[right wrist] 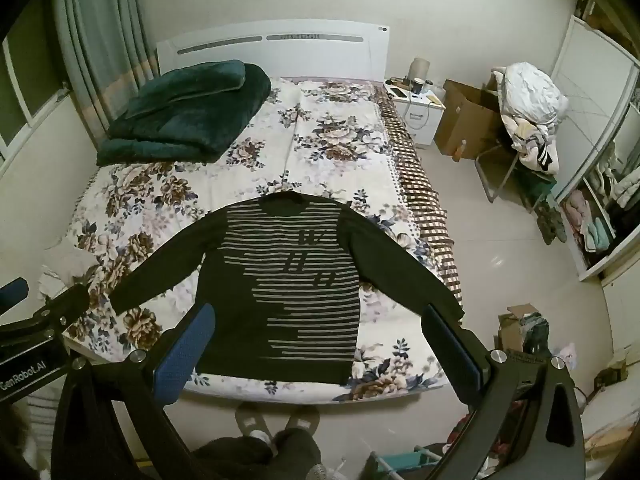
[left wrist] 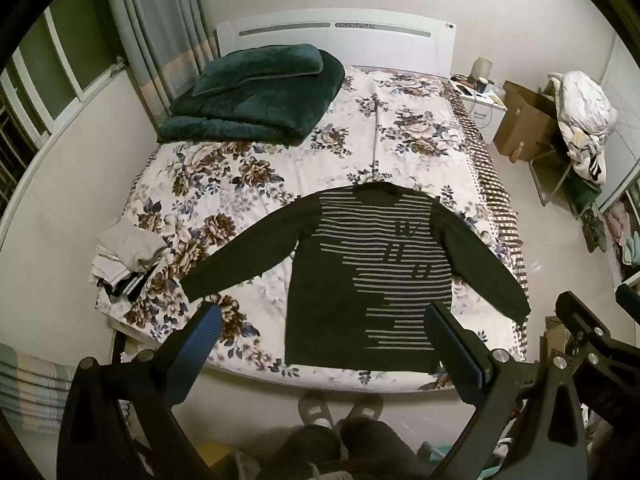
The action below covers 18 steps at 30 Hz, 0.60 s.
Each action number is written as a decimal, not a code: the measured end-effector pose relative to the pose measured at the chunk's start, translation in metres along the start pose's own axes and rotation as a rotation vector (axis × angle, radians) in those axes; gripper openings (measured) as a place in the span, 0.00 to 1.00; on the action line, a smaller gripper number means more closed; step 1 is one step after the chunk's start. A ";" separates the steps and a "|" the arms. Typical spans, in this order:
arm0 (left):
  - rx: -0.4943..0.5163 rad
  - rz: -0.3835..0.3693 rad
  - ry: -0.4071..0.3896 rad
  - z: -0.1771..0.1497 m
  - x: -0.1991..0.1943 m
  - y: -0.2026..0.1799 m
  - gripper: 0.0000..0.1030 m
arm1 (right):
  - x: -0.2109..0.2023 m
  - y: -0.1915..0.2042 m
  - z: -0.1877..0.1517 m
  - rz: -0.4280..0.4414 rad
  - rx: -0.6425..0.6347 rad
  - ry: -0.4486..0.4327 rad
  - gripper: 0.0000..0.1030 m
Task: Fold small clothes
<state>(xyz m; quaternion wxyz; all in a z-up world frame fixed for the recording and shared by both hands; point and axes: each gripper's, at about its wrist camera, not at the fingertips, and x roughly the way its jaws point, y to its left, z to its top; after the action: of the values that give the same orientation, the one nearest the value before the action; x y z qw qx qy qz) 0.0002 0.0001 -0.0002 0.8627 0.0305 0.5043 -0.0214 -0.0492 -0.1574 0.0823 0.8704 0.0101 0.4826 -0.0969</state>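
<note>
1. Now the left gripper (left wrist: pixel 324 316) hangs above the foot of the bed (left wrist: pixel 404 120), jaws spread wide, nothing between them.
2. Right gripper (right wrist: pixel 318 318) alongside it, likewise released and empty, tilted down at the bed.
3. Ahead of both grippers lies the dark striped sweater (left wrist: pixel 360 276), flat on the floral sheet, sleeves angled outward, hem nearest the grippers.
4. Left of the left gripper, a small pile of clothes (left wrist: pixel 128 256) sits at the bed's edge.
5. Far beyond the sweater, a folded green blanket (left wrist: pixel 256 96) rests by the headboard.
</note>
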 end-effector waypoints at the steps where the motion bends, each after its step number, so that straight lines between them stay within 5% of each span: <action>1: 0.001 0.000 0.000 0.000 0.000 0.000 1.00 | -0.001 0.000 0.000 0.005 0.001 -0.013 1.00; 18: -0.010 -0.011 0.004 0.000 0.000 0.000 1.00 | -0.007 0.006 0.000 -0.003 -0.008 -0.008 1.00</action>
<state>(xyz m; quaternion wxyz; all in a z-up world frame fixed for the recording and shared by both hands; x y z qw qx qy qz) 0.0003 0.0002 -0.0004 0.8616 0.0236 0.5064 -0.0239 -0.0518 -0.1507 0.0879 0.8723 0.0056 0.4794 -0.0965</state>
